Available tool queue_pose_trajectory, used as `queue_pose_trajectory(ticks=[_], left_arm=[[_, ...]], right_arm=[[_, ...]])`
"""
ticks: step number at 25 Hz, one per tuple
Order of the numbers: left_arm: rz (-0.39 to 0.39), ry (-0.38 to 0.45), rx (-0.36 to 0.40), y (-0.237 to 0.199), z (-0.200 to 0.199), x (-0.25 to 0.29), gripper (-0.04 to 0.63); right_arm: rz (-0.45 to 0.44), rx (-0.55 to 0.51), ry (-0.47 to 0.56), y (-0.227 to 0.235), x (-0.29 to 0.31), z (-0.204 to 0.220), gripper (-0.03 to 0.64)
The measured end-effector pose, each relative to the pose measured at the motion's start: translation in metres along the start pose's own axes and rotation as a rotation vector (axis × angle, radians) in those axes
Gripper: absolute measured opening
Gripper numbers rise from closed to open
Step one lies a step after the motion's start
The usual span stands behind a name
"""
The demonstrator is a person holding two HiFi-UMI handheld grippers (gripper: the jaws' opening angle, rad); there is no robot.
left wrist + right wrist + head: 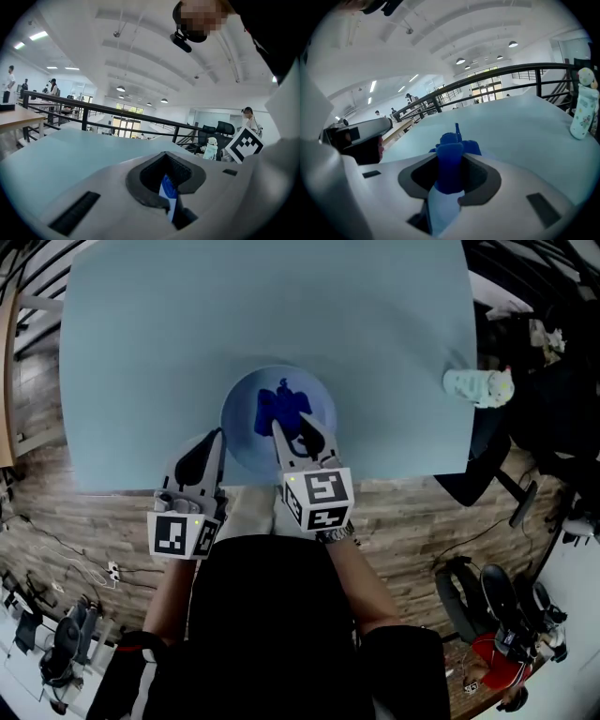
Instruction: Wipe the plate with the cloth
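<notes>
The table [141,352] is pale blue and the plate [246,395], a deeper blue, sits near its near edge, about midway along.

Left of the plate, the left gripper [217,434] lies low over the near edge of the table, its tips at the plate's left rim. In the left gripper view [168,193] the jaws are drawn almost together, with only a thin blue-and-white sliver between the dark pads; this looks like the plate's rim pinched edge-on. Its marker cube [180,533] is nearer the person than the plate, off the table.

On the plate lies the cloth [279,407], dark blue and bunched into a lump near the middle. The right gripper [291,424] reaches over the plate's near rim onto it. In the right gripper view [449,174] the jaws are closed on a thick fold of the cloth [450,157], which stands up between the pads and spills forward past them. This gripper's marker cube [319,498] is just nearer than the plate's near rim.

Well right of the plate, by the table's right edge, lies a small white and pale green bottle [478,387]. The right gripper view shows the bottle [583,110] upright, far from the cloth.
</notes>
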State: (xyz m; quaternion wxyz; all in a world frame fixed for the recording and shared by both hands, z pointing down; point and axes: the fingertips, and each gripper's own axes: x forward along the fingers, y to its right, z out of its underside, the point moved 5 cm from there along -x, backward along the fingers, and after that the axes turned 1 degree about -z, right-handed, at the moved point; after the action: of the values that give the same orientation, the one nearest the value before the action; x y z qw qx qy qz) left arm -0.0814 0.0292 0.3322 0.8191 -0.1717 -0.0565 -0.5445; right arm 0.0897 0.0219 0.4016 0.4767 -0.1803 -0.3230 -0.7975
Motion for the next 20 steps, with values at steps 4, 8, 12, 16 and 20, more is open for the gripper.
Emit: queue_pose_trajectory(ticks=[4, 8, 12, 16, 20], left_arm=[[-0.004, -0.018, 0.0, -0.004, 0.004, 0.003, 0.0], [-0.012, -0.016, -0.026, -0.008, 0.005, 0.006, 0.0], [-0.01, -0.011, -0.048, -0.007, 0.003, 0.009, 0.0], [-0.019, -0.035, -0.037, -0.008, 0.007, 0.009, 0.0], [-0.029, -0.043, -0.043, -0.01, 0.013, 0.012, 0.0]], right_arm=[[-0.018, -0.009, -0.034, -0.004, 0.017, 0.006, 0.118], [-0.038, 0.002, -0.073, -0.011, 0.035, 0.014, 0.118], [-0.064, -0.003, -0.112, -0.019, 0.049, 0.021, 0.118], [-0.086, -0.01, -0.146, -0.026, 0.057, 0.027, 0.118], [-0.086, -0.015, -0.169, -0.026, 0.069, 0.029, 0.118]])
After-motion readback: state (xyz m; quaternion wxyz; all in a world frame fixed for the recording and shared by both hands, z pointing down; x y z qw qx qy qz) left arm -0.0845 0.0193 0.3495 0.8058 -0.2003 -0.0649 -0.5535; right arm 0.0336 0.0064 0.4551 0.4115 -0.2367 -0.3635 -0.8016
